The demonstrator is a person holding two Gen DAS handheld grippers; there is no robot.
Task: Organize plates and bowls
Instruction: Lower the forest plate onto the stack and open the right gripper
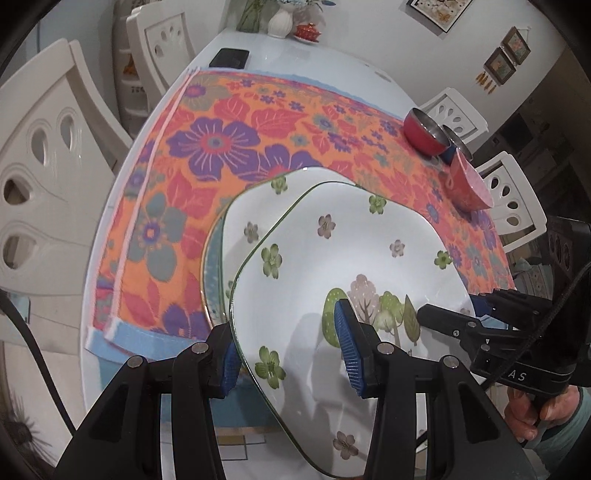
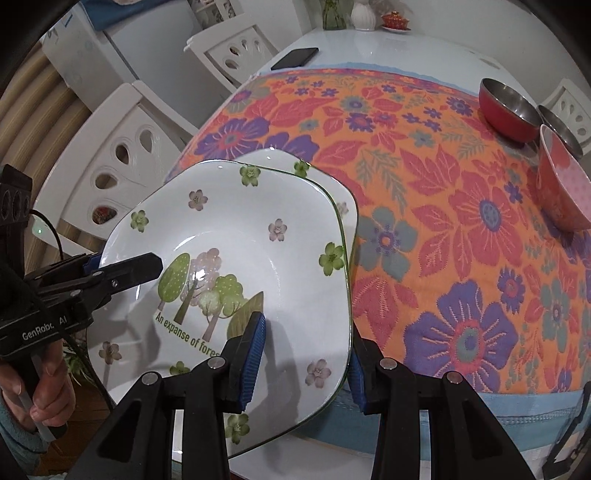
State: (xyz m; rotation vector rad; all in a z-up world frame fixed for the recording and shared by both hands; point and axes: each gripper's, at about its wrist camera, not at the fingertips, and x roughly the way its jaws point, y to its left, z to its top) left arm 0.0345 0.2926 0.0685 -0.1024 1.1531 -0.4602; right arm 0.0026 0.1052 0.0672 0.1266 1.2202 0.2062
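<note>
A white plate with flowers and trees (image 1: pixel 325 258) (image 2: pixel 236 229) is held above another white plate (image 1: pixel 255 195) (image 2: pixel 277 157), which lies on the floral cloth. My left gripper (image 1: pixel 288 350) straddles the top plate's left rim, one pad above and one below. My right gripper (image 2: pixel 306 354) straddles its right rim the same way. Each gripper shows in the other's view: the right one (image 1: pixel 476 328), the left one (image 2: pixel 110 275). A red metal bowl (image 1: pixel 424 133) (image 2: pixel 509 110), a second metal bowl (image 2: pixel 561 127) and a pink bowl (image 1: pixel 471 181) (image 2: pixel 565 184) stand at the far right.
The orange floral cloth (image 1: pixel 229 122) (image 2: pixel 443 221) covers the white table. A black phone (image 1: pixel 231 57) (image 2: pixel 295 57), a white vase (image 1: pixel 279 20) and a red teapot (image 1: pixel 306 31) are at the far end. White chairs (image 1: pixel 48 166) (image 2: pixel 122 155) surround the table.
</note>
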